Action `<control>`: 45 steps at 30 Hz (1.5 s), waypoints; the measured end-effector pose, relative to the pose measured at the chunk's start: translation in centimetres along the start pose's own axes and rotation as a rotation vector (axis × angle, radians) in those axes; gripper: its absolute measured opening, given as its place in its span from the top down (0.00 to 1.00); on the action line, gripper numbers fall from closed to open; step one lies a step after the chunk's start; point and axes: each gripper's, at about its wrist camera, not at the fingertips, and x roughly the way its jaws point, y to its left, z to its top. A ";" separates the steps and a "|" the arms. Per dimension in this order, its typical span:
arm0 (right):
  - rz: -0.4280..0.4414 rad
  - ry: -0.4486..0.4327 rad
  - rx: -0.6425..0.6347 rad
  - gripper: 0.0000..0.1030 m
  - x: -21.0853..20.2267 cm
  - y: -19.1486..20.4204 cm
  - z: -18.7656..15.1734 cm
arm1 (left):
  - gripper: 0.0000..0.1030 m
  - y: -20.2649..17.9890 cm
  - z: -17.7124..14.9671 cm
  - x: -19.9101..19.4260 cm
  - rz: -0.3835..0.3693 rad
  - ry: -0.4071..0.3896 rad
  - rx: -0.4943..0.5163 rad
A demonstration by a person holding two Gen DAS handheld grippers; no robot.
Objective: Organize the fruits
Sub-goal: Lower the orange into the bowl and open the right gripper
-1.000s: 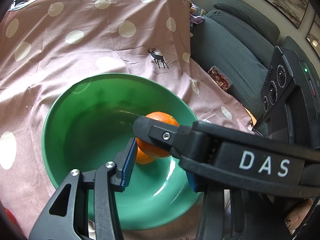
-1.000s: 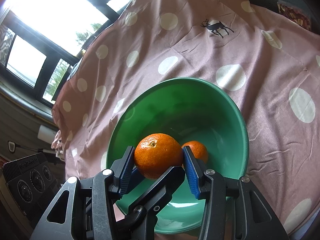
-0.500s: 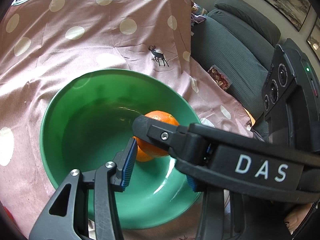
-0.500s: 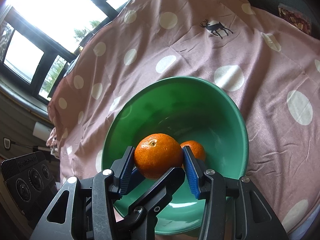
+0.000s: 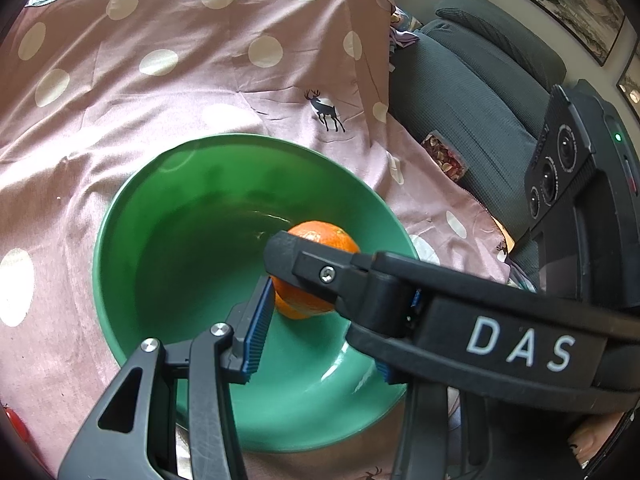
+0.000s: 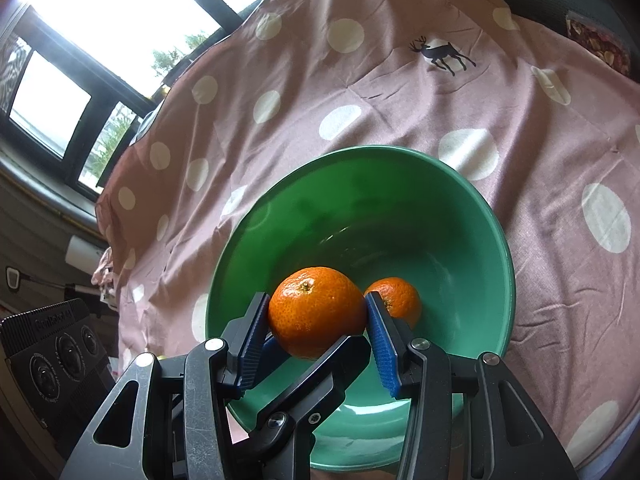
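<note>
A green bowl (image 5: pixel 180 220) (image 6: pixel 460 220) sits on a pink polka-dot cloth (image 5: pixel 180 92). Just above the bowl's near side, my right gripper (image 6: pixel 316 304) is shut on a large mandarin (image 6: pixel 316 316). A smaller mandarin (image 6: pixel 396 296) lies in the bowl behind its right finger. In the left wrist view the right gripper's black finger (image 5: pixel 340 276) crosses the held mandarin (image 5: pixel 328 236). My left gripper (image 5: pixel 340 292) hangs over the bowl with pads apart, pressing on nothing. Its left pad is close to the fruit, and its right pad is mostly hidden.
A grey sofa (image 5: pixel 480 92) with a snack packet (image 5: pixel 444 156) stands to the right of the cloth. Something red (image 5: pixel 12 424) peeks in at the lower left edge. Windows (image 6: pixel 100 20) line the far side. One left finger (image 6: pixel 312 380) crosses under the right gripper.
</note>
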 end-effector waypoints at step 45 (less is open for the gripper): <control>0.005 0.003 -0.005 0.52 0.2 0.1 -0.2 | 0.48 0.5 -0.2 0.3 0.018 0.011 -0.018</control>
